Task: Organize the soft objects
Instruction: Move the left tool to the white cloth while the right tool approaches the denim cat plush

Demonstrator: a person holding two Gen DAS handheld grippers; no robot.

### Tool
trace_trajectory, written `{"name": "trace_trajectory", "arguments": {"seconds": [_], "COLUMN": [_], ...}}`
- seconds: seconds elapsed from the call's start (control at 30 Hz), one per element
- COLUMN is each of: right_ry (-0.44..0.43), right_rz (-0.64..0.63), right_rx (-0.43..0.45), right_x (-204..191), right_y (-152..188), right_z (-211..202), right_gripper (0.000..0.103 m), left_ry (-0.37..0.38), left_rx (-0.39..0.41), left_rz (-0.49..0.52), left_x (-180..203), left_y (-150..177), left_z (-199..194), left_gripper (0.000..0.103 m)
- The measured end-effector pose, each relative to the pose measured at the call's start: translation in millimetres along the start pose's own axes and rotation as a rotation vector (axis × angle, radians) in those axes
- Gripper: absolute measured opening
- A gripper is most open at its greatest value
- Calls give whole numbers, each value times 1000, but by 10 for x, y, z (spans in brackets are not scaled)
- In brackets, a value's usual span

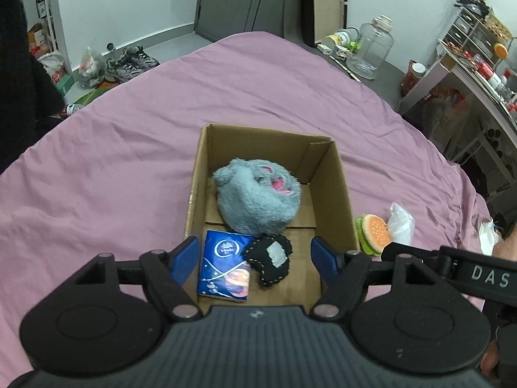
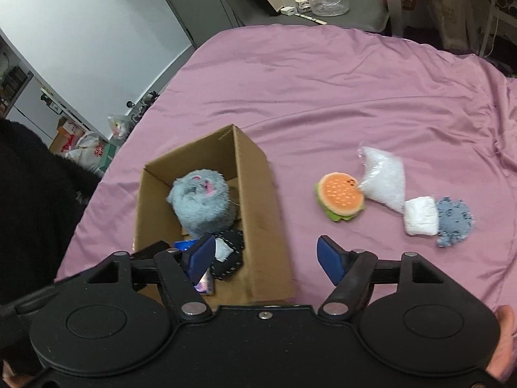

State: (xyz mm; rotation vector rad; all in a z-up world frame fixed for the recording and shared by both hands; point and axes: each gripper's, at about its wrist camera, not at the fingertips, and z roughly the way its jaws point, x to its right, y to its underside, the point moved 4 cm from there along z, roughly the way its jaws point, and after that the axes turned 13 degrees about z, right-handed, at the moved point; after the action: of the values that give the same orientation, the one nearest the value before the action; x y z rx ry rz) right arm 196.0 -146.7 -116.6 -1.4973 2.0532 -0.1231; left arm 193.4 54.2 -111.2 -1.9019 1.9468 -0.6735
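Note:
An open cardboard box stands on the pink bed sheet. Inside it lie a fluffy grey plush, a blue tissue pack and a black stitched pouch. My left gripper hovers open over the box's near end, nothing between its fingers. My right gripper is open and empty above the box's right wall. To the right of the box lie a burger plush, a clear bag of white filling, a white folded cloth and a small blue-grey fluffy piece.
The bed sheet stretches wide to the left and beyond the box. A large clear jar and small items stand on the floor past the bed's far edge. Shelves line the right. Shoes and bags lie at the far left. A black sleeve is at my left.

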Motion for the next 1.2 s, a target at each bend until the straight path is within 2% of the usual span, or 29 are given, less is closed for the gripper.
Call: {"name": "trace_trajectory", "arguments": {"seconds": [0.07, 0.3, 0.57, 0.9, 1.2], "right_ry": [7, 16, 35, 30, -7], "right_rz": [-15, -8, 38, 100, 154], "right_rx": [11, 37, 59, 80, 82], "right_x": [44, 323, 801, 1418, 1888], "right_y": [3, -58, -189, -354, -446], "right_z": [-41, -192, -330, -410, -297], "right_gripper": [81, 86, 93, 93, 92], "left_ry": [-2, -10, 1, 0, -10], "left_rx": [6, 27, 38, 17, -8], "left_rz": [11, 54, 97, 144, 164], "left_x": [55, 360, 748, 1230, 1562], "left_y": [-9, -64, -101, -144, -94], "left_z": [-33, -113, -105, 20, 249], "left_gripper": [75, 81, 81, 81, 81]}}
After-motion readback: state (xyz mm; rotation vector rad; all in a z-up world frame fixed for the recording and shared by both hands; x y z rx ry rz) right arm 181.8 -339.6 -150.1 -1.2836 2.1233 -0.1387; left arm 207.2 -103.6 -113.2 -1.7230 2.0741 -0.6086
